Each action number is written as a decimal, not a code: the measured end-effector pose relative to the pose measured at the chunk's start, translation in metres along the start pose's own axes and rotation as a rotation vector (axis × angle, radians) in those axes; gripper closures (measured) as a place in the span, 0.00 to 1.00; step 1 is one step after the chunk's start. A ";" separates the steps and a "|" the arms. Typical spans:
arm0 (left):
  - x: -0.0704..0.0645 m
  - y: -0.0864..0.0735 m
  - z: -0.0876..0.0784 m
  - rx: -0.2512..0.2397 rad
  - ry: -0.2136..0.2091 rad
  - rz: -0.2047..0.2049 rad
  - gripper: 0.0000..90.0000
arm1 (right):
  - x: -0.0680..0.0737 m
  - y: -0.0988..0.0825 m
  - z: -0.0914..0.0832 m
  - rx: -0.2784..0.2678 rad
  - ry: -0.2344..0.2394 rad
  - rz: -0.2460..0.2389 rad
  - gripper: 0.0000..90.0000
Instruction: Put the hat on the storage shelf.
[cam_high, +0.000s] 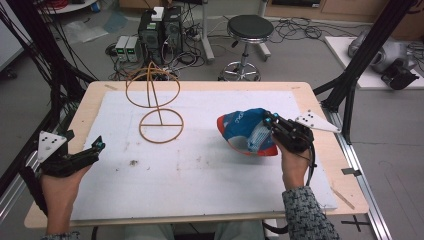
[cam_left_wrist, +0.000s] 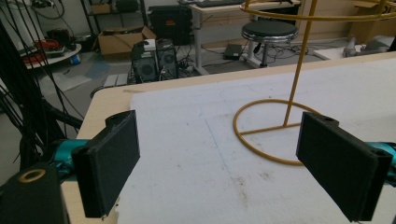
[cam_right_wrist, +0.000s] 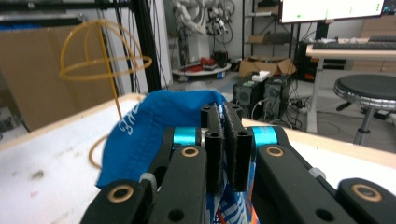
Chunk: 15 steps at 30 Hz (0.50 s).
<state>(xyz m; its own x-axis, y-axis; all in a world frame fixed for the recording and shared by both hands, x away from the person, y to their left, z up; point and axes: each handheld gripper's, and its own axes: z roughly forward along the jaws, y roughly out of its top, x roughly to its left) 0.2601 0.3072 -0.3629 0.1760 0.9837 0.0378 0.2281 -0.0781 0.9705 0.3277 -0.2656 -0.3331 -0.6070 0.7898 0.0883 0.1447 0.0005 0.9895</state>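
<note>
White-padded counter (cam_high: 200, 175), lab clutter behind. Blue cap (cam_high: 245, 129) is pinched in the closed right gripper (cam_high: 272, 122); wire stand (cam_high: 157, 102) is seen at its 9 o'clock. Left gripper (cam_high: 97, 146) is held wide open, empty.

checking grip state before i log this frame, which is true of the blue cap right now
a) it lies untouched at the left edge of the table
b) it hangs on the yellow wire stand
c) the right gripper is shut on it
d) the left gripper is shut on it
c: the right gripper has its jaws closed on the fabric of the blue cap, while the left gripper stands open with nothing between its jaws, away from the cap, and the yellow wire stand is bare.
</note>
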 end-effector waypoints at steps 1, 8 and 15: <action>0.000 0.000 0.000 0.000 0.000 0.000 0.15 | 0.000 0.003 0.002 -0.008 0.001 0.006 0.97; 0.001 0.000 0.000 0.001 -0.001 -0.002 0.15 | 0.001 0.023 0.015 -0.037 0.015 0.020 0.97; 0.002 0.000 -0.001 -0.004 -0.001 -0.009 0.15 | 0.004 0.044 0.034 -0.064 0.047 0.041 0.97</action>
<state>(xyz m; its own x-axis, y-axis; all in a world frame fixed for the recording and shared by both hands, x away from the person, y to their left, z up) 0.2594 0.3096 -0.3624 0.1752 0.9841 0.0284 0.2254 -0.0681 0.9719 0.3579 -0.2413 -0.2930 -0.6375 0.7590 0.1324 0.1210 -0.0711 0.9901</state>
